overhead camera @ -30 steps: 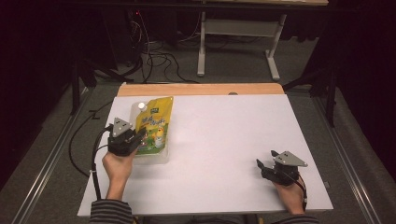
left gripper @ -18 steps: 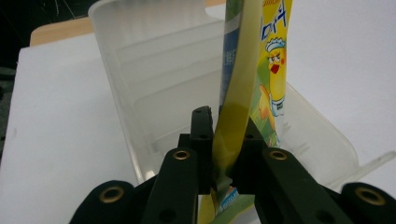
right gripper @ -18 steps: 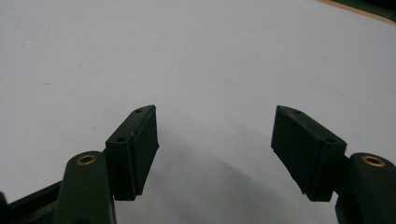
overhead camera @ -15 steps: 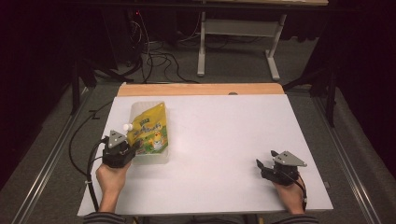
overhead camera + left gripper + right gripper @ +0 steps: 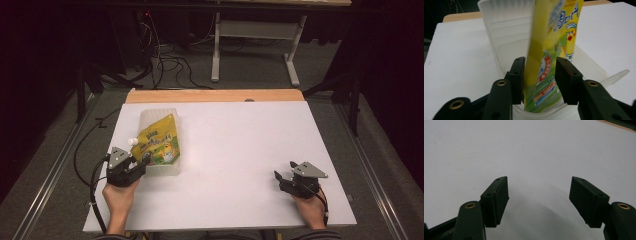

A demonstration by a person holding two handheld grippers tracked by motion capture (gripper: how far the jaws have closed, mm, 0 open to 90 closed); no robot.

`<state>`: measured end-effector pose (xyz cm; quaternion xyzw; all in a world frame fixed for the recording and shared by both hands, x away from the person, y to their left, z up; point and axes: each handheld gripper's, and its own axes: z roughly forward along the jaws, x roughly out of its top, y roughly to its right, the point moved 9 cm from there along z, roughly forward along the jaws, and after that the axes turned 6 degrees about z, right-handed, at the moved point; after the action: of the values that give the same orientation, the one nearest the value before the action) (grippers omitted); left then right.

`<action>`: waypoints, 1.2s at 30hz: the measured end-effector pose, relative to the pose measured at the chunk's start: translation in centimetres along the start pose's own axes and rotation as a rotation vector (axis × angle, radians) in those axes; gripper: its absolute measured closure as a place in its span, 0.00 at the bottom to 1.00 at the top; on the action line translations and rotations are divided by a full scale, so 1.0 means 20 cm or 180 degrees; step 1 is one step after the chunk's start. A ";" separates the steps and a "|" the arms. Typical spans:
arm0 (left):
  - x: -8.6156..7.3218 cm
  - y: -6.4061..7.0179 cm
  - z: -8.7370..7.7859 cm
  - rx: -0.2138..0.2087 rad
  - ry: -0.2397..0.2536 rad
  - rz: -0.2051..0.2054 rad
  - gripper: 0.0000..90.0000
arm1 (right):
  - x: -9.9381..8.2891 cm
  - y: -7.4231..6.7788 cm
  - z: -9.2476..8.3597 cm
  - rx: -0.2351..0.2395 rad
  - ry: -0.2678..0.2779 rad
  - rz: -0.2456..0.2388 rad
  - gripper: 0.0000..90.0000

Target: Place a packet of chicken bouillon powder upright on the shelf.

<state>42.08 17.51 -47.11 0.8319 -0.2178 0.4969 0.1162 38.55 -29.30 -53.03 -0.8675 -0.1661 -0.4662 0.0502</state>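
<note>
Two things have shifted against the white table (image 5: 235,165), and both sit at its left side. Largest is the clear plastic tub (image 5: 150,120), which a second ago lay farther from the person and now rests nearer the table's front-left edge, drawn back along with the hand. Inside it leans the yellow pouch (image 5: 159,142), its white cap (image 5: 132,142) pointing toward the table's left edge; earlier the pouch lay flatter in the tub, now it looks more raised. The left gripper (image 5: 540,80) stands at the tub's near rim, its jaws on either side of the pouch's lower end and parted, the left one close against it while the right shows a gap, so I judge the pouch is being let go or not yet pinched. The right gripper (image 5: 539,200) rests spread wide over bare table at the front-right, unchanged from before.
</note>
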 end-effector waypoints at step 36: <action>0.01 0.17 -0.23 0.0016 0.0273 0.0030 0.48 | 0.00 0.00 0.00 0.0011 0.0034 0.0005 0.36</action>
<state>37.02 16.28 -44.78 0.8091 -0.2152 0.5332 0.1210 38.60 -29.38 -52.94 -0.8650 -0.1659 -0.4706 0.0530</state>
